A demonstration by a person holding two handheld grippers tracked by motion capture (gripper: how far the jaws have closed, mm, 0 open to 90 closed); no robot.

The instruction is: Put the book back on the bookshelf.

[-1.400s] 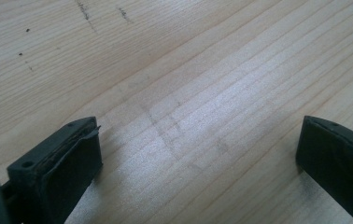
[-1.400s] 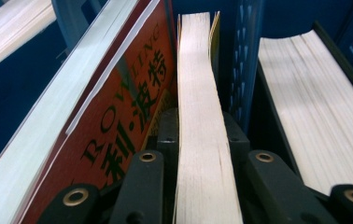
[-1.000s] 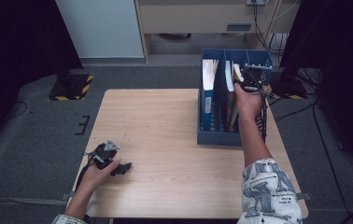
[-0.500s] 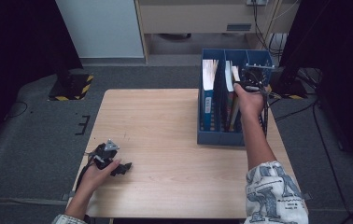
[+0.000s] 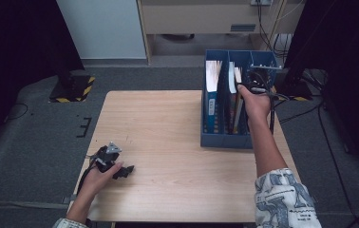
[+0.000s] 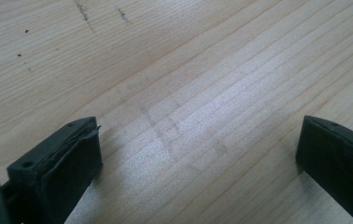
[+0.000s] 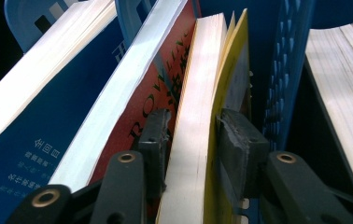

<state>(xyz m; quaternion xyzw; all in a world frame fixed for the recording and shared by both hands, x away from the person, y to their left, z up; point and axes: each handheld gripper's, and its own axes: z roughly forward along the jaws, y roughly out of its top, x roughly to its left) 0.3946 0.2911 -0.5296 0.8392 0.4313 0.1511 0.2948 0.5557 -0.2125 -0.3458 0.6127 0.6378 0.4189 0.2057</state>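
My right claw (image 7: 191, 135) straddles the yellow-covered book (image 7: 198, 116) in the blue file rack (image 5: 225, 137); its jaws have just been opening, and the right pad stands clear (the gripper view shows that gap, the high view doesn't). My left claw (image 6: 198, 158) rests spread on the counter (image 5: 168, 133), unmoved.

Pale matt wood table (image 5: 168, 142), blue plastic file rack (image 5: 225, 140), glossy-covered paper yellow book (image 7: 198, 140).
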